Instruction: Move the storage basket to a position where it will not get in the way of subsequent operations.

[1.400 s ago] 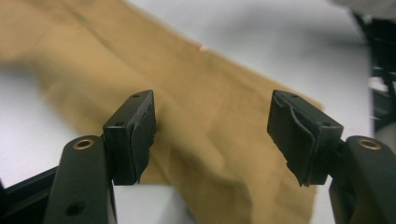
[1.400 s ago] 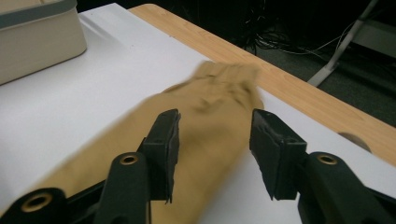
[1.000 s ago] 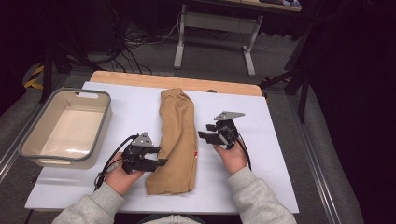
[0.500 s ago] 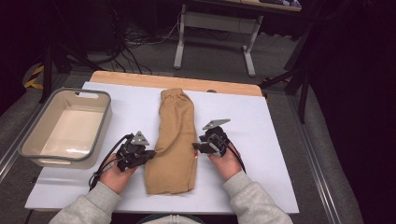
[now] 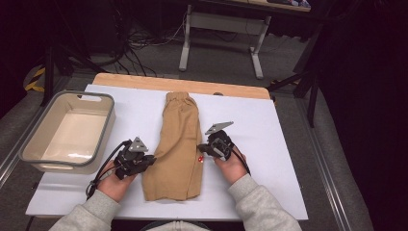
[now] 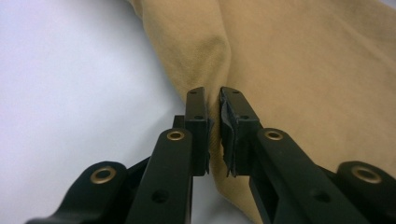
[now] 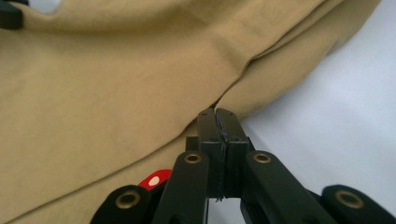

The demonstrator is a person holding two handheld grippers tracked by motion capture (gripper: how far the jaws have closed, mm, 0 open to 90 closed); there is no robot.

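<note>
Behind the desk (image 5: pixel 284 144) the room was dark, with cables on a grey floor and the legs of another table. A white sheet covered the desk, and a folded pair of tan shorts (image 5: pixel 175 144) lay in its middle, the waistband at the far end. A grey bin (image 5: pixel 67 130) stood at the left side of the sheet, well apart from the shorts.

The left tool (image 5: pixel 144 161) was at the left edge of the shorts. Its jaws had just closed, and in the left gripper view they pinched a raised fold of the tan cloth (image 6: pixel 280 60) between the pads. The right tool (image 5: pixel 204 149) was at the right edge. Its jaws had also just closed, and in the right gripper view they met tightly on the edge of the cloth (image 7: pixel 116 93), beside a small red tag (image 7: pixel 154 179).
</note>
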